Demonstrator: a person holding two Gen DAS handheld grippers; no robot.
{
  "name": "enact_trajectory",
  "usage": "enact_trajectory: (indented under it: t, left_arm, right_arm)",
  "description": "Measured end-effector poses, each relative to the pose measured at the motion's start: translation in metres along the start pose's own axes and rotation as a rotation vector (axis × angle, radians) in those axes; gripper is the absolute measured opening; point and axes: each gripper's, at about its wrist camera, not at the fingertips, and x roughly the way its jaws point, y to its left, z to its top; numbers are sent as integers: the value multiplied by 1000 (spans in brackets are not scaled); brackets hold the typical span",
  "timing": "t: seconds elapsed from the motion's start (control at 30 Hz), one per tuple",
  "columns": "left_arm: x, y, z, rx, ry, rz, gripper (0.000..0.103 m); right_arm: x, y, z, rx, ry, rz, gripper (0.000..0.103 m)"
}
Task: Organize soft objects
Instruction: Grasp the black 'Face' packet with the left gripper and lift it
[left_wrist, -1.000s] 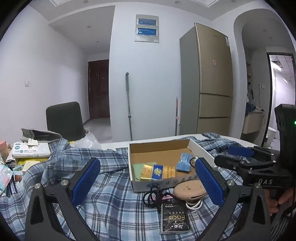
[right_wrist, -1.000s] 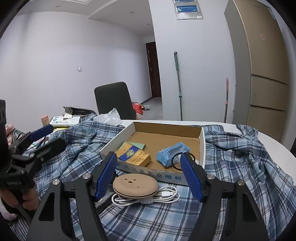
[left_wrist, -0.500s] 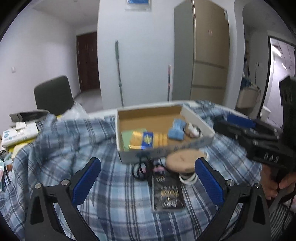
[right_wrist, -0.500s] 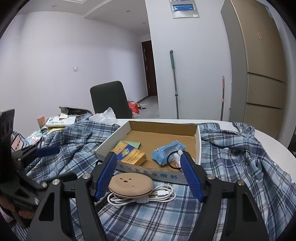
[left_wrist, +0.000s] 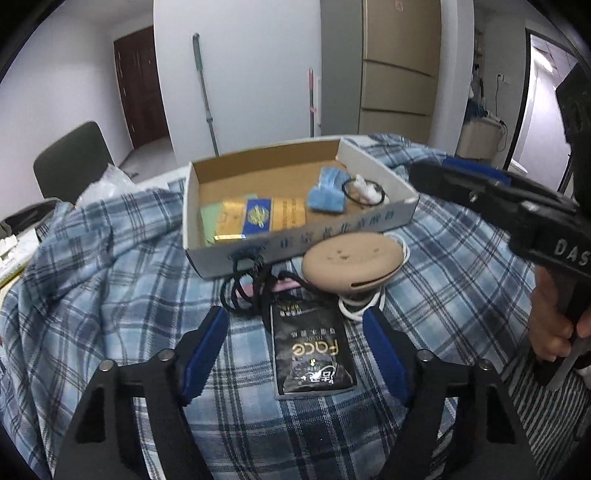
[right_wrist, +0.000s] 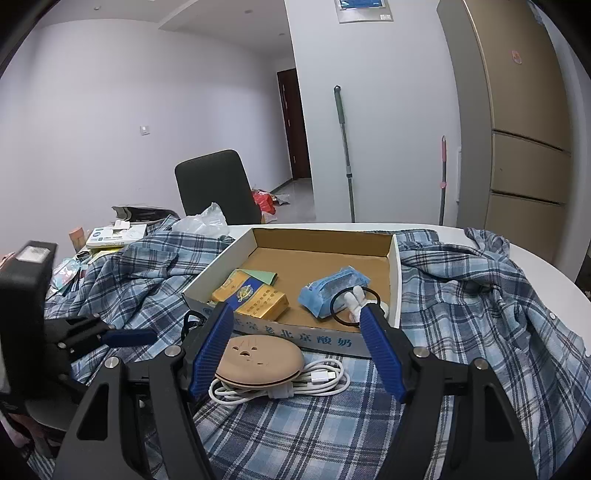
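A blue plaid shirt (left_wrist: 92, 280) (right_wrist: 472, 314) is spread over the table. On it stands an open cardboard box (left_wrist: 373, 162) (right_wrist: 394, 269) holding a gold-and-blue packet (left_wrist: 258, 218), a blue soft pack (left_wrist: 327, 192) (right_wrist: 332, 288) and a black hair band (right_wrist: 347, 306). In front lie a black Face sachet (left_wrist: 312, 350), black cords (left_wrist: 247, 291), a tan round case (left_wrist: 351, 262) (right_wrist: 258, 360) and a white cable (right_wrist: 317, 382). My left gripper (left_wrist: 295, 347) is open over the sachet. My right gripper (right_wrist: 295, 343) is open over the tan case.
A dark chair (right_wrist: 214, 184) stands behind the table. Books and clutter (right_wrist: 110, 236) sit at the far left edge. A fridge (right_wrist: 517, 129) and mops (right_wrist: 343, 147) stand by the back wall. The right gripper (left_wrist: 517, 210) shows at the left wrist view's right side.
My left gripper has tilted down and moved forward over the black sachet, its fingers narrowing. My right gripper has barely shifted.
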Motion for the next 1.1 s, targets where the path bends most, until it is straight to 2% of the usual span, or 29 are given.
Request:
enact_trajectory:
  t: [0.13, 0.2, 0.3, 0.67, 0.73, 0.9, 0.97, 1.1]
  left_arm:
    - [12, -5, -1, 22, 60, 7, 70]
    - [13, -7, -1, 30, 66, 7, 68]
    - [15, -6, -1, 23, 82, 7, 58]
    - [30, -10, -2, 29, 164, -28, 57]
    - [32, -11, -2, 30, 176, -28, 51]
    - [27, -7, -2, 10, 147, -31, 49]
    - [16, -3, -1, -3, 91, -45, 49]
    - [-12, 2, -2, -21, -49, -27, 49]
  right_arm:
    - [1, 0, -1, 2, 5, 2, 70]
    - [1, -1, -1, 6, 7, 1, 70]
    - [1, -1, -1, 5, 8, 2, 70]
    - [2, 0, -2, 8, 16, -3, 70]
    - [2, 0, -1, 7, 13, -3, 70]
    - [1, -1, -1, 7, 10, -3, 70]
    - [1, -1, -1, 8, 8, 0, 70]
    - [0, 0, -1, 4, 6, 15, 70]
